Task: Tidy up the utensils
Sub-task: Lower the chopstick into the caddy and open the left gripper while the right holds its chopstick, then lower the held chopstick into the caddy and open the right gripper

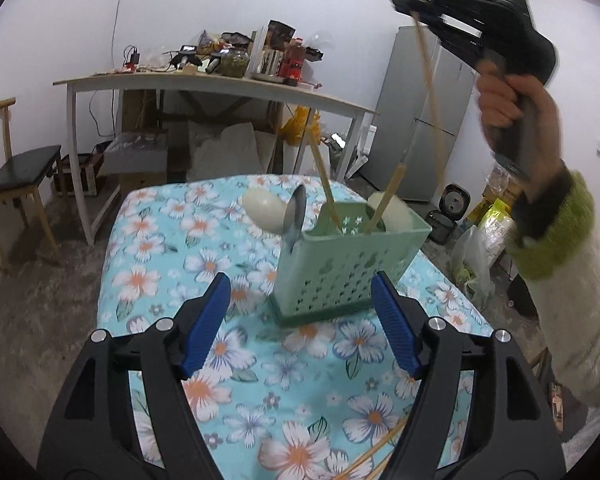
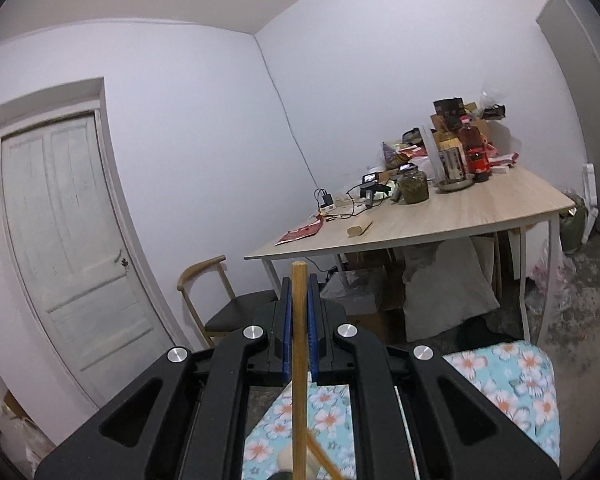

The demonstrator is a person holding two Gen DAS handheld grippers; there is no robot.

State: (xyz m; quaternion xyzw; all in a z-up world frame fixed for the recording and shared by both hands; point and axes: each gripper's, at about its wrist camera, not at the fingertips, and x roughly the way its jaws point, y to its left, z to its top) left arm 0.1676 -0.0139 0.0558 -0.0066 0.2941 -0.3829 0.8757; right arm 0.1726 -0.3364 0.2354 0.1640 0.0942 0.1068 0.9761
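Right gripper (image 2: 299,292) clamps 1 chopstick (image 2: 299,360), raised above caddy (image 1: 348,272); left gripper (image 1: 300,292) open, empty.

Left tool (image 1: 300,312) gapes (blue pads apart); right tool (image 2: 299,304) clamped.

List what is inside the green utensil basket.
Two wooden chopsticks stand in the green basket, with a metal spoon at its left end and a white spoon at its right. The basket's walls hide their lower ends.
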